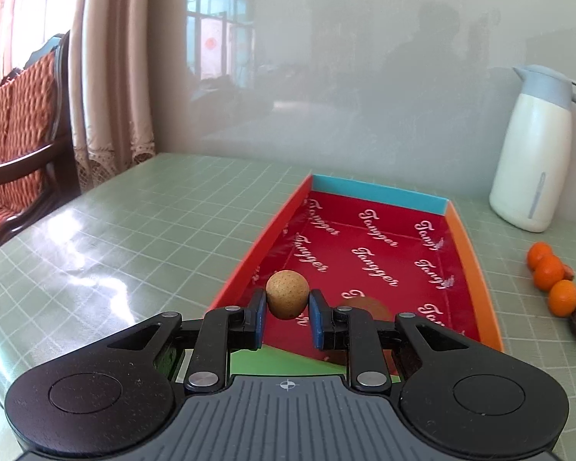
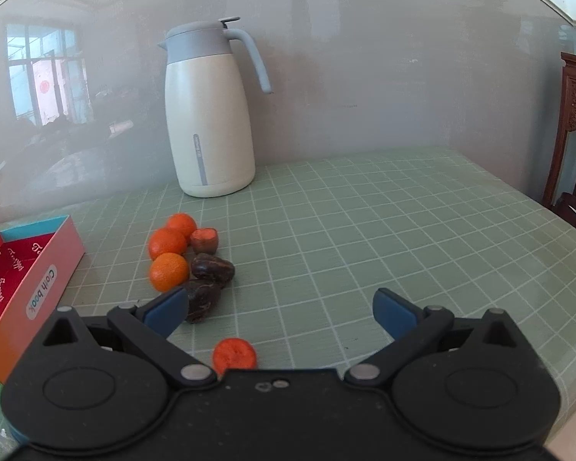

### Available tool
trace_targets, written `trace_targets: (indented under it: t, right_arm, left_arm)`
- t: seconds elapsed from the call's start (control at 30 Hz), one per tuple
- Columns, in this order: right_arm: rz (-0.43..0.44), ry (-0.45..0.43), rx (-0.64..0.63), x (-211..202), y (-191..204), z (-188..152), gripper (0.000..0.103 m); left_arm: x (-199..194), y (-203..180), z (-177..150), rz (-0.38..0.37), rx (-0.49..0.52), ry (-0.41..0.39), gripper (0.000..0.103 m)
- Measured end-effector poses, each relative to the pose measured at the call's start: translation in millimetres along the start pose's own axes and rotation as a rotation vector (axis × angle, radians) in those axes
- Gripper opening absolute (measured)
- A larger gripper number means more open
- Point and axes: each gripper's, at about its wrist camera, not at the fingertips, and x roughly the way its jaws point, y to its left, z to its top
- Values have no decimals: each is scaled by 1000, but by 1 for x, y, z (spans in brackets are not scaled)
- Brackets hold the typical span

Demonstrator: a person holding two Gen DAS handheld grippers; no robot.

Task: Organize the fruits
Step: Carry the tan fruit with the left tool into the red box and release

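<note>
While a small tan, speckled fruit [image 1: 287, 294] is pinched between the blue pads of the left gripper [image 1: 287, 317], it is held above the near end of a shallow red-lined box [image 1: 368, 192], whose floor is printed with white script. A second brownish fruit [image 1: 364, 305] is seen, blurred, lying on the box floor just beside the right-hand finger. The step in hand is judged to be the placing of this fruit into the box; whether it has yet touched the floor cannot be told.

Farther right on the green gridded table [image 2: 364, 211], the fruits not yet sorted are gathered just beside the box: three small oranges [image 2: 168, 242], a cut piece with an orange face [image 2: 204, 239] and two dark, wrinkled fruits [image 2: 212, 267]. A white jug with a grey lid [image 2: 209, 115] stands behind them against the wall.

The right gripper [image 2: 280, 313] is held low over the table with its fingers [image 2: 393, 313] spread wide and nothing between them. Its left finger lies close to the nearer dark fruit, and another orange piece [image 2: 234, 353] sits just in front of the gripper body.

For the next move, a release of the tan fruit over the box floor appears to be called for, and the open right gripper looks well placed for a nearby fruit to be taken, with care that the clustered neighbours are not knocked aside.
</note>
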Motion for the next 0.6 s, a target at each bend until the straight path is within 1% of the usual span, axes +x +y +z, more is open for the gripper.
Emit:
trace_targets:
  t: [0.13,0.23,0.27,0.3,0.33,0.37,0.4,0.47,0.57,0.6]
  right_arm:
    - [-4,-1,4,1,-3,0,103]
    - [-9,1,11,1,-6,-1,103]
    - [-10,3,12,1,-7,-1,103]
    - [-11,3,12,1,-8,-1,103]
    - [-13,3,11,1,-9,-1,103]
    - [-15,4,10,1,-11,-1,103]
    - [-17,5,10,1,-12,-2,103]
    - [-17,9,12,2,-14,-2,103]
    - [-14,19,4,2,-14,-4,103]
    - [-14,21,-3,3,-13,-5,103]
  left_arm:
    - [0,1,0,6,-10,5,24]
    - [-2,2,0,-2,-27,6,31]
    - [-3,2,0,-6,-32,2,41]
    - [-6,1,0,-2,-30,-7,58]
    - [-8,0,0,-8,-26,-17,63]
    - [-9,-1,0,-19,-28,-17,72]
    - [-11,-3,0,-20,-26,-23,75]
    - [-14,-6,-1,-9,-16,-31,77]
    - [-21,-3,0,4,-27,-51,88]
    - [-24,-1,0,7,-32,-61,89]
